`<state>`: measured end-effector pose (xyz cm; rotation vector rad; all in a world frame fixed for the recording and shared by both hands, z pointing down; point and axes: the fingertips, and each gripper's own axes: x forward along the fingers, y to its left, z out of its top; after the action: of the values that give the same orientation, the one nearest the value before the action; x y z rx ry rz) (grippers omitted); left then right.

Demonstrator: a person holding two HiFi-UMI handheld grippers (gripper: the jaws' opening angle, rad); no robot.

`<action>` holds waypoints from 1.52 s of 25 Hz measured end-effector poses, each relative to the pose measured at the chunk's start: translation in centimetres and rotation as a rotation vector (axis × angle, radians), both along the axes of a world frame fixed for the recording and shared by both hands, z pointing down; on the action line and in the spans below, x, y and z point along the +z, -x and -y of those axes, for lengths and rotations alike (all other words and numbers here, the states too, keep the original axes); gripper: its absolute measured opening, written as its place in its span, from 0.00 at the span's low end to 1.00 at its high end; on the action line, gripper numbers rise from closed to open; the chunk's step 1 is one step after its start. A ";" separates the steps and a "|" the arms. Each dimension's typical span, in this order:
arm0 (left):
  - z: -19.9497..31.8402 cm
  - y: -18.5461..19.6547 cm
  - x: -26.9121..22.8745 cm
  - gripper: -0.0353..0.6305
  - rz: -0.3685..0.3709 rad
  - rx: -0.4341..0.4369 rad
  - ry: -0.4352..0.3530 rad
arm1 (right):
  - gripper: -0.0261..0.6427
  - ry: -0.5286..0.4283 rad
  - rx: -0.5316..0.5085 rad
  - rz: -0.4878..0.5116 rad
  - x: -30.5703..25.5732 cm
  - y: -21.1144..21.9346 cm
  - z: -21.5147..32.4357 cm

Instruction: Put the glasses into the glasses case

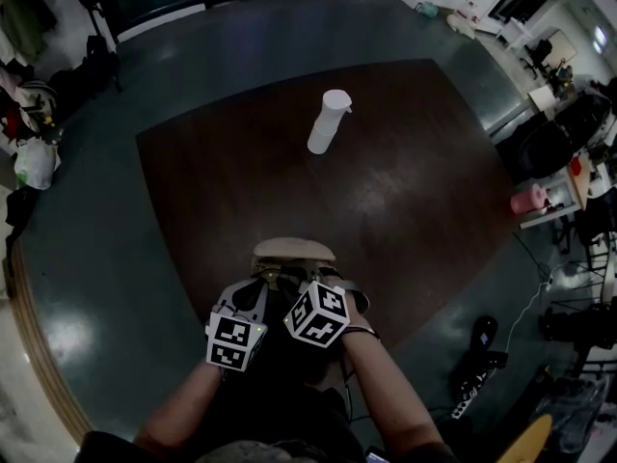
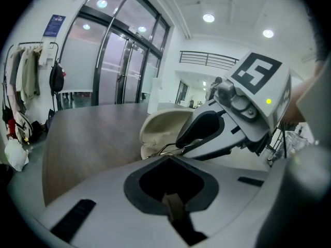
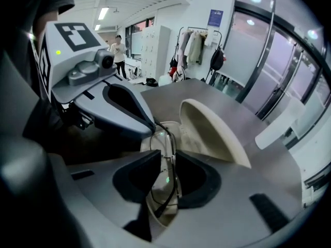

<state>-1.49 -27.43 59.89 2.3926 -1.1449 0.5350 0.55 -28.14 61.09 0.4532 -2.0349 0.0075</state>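
Note:
The cream glasses case (image 1: 294, 250) lies open at the near edge of the dark table, its lid (image 3: 212, 130) raised. Thin wire-framed glasses (image 3: 166, 187) hang between the jaws of my right gripper (image 3: 164, 161), which is shut on them just above the case's open tray (image 3: 178, 134). My left gripper (image 1: 258, 283) reaches in from the left, close beside my right gripper (image 1: 313, 280). In the left gripper view the left gripper (image 2: 169, 159) is shut on a beige strip (image 2: 173, 208) that looks like the case's near rim. Beyond it shows the case's lid (image 2: 163, 125).
A white bottle (image 1: 328, 121) stands upright at the table's far middle. The dark wooden tabletop (image 1: 415, 181) spreads round the case. A pink roll (image 1: 528, 199) sits off the table at the right, with cables and gear on the floor near it.

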 end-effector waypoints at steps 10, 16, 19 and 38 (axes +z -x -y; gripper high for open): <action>0.2 0.1 0.5 0.06 -0.030 0.023 0.002 | 0.15 -0.081 0.106 0.056 -2.2 -0.4 -1.3; 0.0 0.4 0.5 0.06 -0.024 0.038 0.006 | 0.14 -0.141 0.172 0.080 -3.9 -0.7 -3.0; -0.2 0.7 0.2 0.06 -0.018 0.032 -0.002 | 0.14 -0.162 0.236 0.121 -5.1 -1.2 -4.3; -5.7 3.9 -12.5 0.06 -0.248 0.009 -0.205 | 0.02 -0.389 0.576 0.494 -16.7 -4.2 -10.1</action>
<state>-5.43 -21.69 47.43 2.5495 -1.1240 0.1215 4.72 -18.04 44.37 1.3839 -2.3127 0.0822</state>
